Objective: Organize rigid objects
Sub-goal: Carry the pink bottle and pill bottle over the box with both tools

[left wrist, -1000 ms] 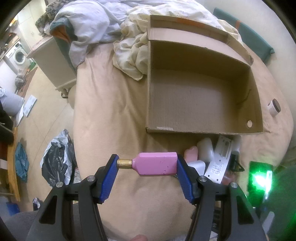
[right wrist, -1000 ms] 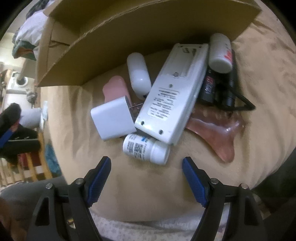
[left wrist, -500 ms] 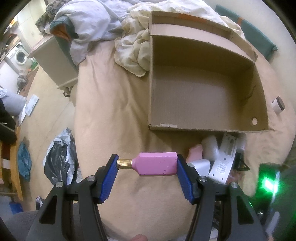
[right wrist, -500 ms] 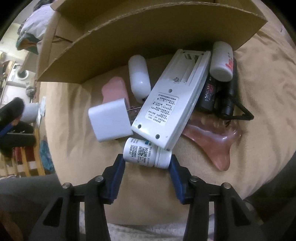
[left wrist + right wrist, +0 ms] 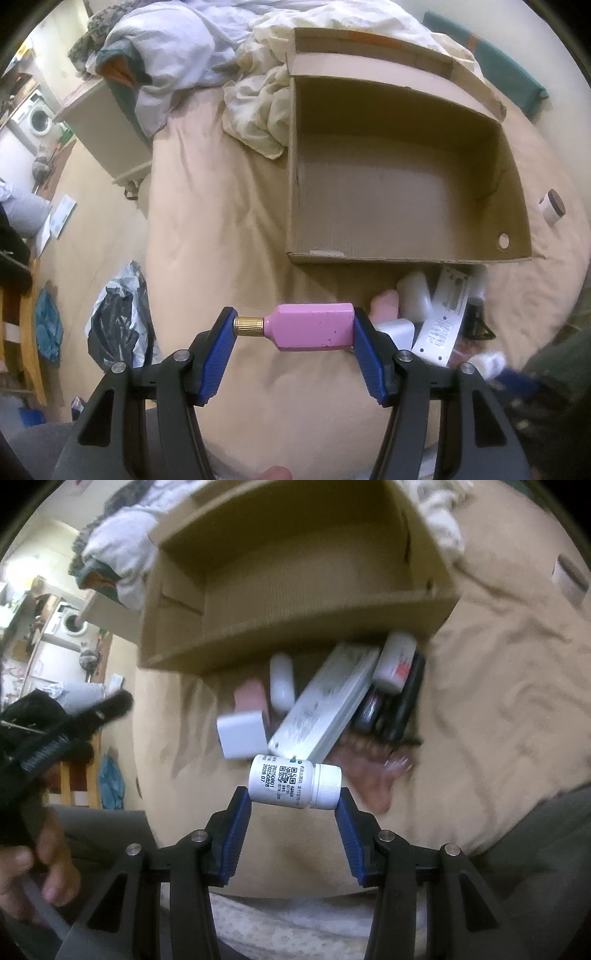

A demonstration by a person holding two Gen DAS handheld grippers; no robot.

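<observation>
My left gripper is shut on a pink bottle with a gold cap, held lengthwise above the beige bedcover in front of an open cardboard box. In the right wrist view my right gripper is shut on a white pill bottle, lifted clear of the pile. The pile lies against the box's near wall: a white flat device, a white adapter, a white capsule-shaped case, a pink piece, a white bottle with red print, black items and a translucent pink tool.
A small white jar with a dark lid sits on the bedcover right of the box. Crumpled sheets lie behind the box's left corner. Left of the bed stand a cabinet and a black plastic bag on the floor. A hand holds the left gripper.
My right gripper closed on the white pill bottle and lifted it off the pile toward the box. The left gripper kept still with the pink bottle.
</observation>
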